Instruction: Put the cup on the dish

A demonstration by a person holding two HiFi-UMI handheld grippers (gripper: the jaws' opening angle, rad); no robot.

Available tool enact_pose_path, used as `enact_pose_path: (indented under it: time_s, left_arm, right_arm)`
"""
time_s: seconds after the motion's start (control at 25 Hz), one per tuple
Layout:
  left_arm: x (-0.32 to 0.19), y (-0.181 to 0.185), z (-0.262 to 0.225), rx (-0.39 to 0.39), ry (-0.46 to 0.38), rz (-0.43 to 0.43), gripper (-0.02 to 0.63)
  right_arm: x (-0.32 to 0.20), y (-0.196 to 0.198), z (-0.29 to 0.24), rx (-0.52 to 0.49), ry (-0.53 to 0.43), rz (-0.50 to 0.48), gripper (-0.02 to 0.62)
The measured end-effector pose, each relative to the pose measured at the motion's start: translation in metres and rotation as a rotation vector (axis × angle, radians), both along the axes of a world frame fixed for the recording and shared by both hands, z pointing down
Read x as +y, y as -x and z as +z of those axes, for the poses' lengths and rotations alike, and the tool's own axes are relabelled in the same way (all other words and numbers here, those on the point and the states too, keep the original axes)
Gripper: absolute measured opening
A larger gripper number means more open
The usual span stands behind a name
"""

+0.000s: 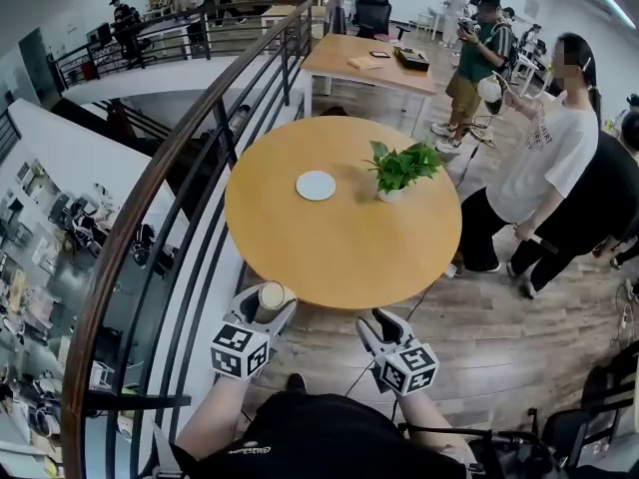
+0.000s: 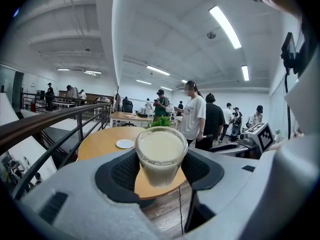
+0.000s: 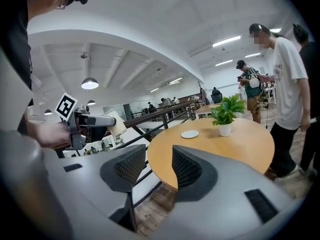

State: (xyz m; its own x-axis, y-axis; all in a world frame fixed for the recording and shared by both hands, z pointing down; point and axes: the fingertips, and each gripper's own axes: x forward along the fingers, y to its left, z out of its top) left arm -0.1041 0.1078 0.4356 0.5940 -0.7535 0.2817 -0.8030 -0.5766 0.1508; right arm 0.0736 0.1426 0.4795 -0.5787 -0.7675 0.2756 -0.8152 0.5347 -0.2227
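Holding the cup (image 1: 272, 295) upright in its jaws, the left gripper (image 1: 268, 307) should travel level to the dish (image 1: 316, 186) at twelve o'clock; right gripper (image 1: 384, 329) idle, jaws apart, empty

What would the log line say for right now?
left tool: shut on cup | right tool: open, empty | dish: bare, on table | next: carry cup to dish

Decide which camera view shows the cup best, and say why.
The left gripper view: the cup fills the centre, gripped by the left tool, side and rim clear. The head view shows only its small top; the right gripper view shows it tiny, at far left.
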Motion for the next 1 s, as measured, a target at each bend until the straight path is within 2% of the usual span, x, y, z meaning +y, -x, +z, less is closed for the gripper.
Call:
enact_pose_path:
  time_s: [0.24,0.4,0.68,1.0]
  left_arm:
    - [-0.051,0.039,0.008,0.013,0.016,0.027,0.262]
    - [-0.080,0.055,0.014,0.012,0.018,0.055,0.262]
    - [-0.107,0.047,0.020,0.029,0.036,0.086,0.262]
    - [-0.134,0.031,0.025,0.009,0.048,0.069,0.262]
  right_arm:
    - [-0.059,0.051,-0.004,0.018,-0.008,-0.012,0.150]
    - [-0.081,0.071,-0.002,0.038,-0.006,0.002,0.152]
    - [-0.100,0.060,0.011,0.036,0.028,0.051,0.150]
    - [-0.133,0.047,0.018,0.012,0.035,0.025,0.150]
